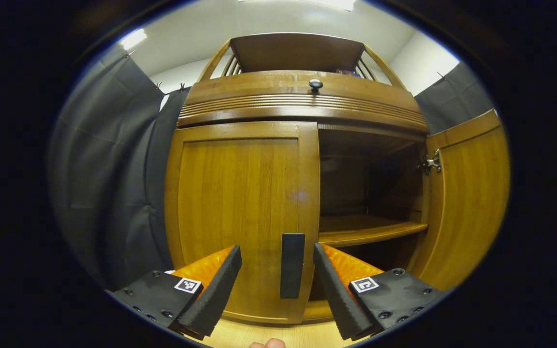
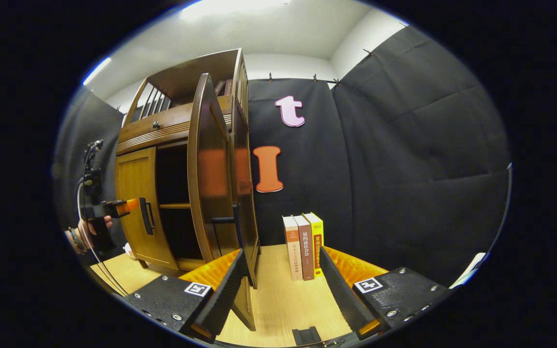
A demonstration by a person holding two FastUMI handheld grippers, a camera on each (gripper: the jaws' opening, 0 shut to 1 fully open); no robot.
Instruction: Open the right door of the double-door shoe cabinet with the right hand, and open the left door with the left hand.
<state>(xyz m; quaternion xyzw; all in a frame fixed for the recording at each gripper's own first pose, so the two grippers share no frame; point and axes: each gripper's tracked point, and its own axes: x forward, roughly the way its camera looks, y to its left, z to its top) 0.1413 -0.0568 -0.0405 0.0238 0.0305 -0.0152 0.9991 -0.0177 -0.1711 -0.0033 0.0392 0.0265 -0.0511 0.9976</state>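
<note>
I see a wooden shoe cabinet. Its right door stands swung open; the left door is closed. My left gripper is spread wide, fingers on either side of the left door's dark handle without touching it. My right gripper gapes, holding nothing, beside the open door's edge. Three books stand nearby; their spine lettering is too small to read.

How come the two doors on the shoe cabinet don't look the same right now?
The right door is swung wide open, so you can see the shelf inside; the left door is shut flat against the cabinet. The left door's handle sits between the open fingers of the left claw, untouched; the right claw is open beside the right door's edge, holding nothing. Both doors are the same glossy brown wood.
</note>
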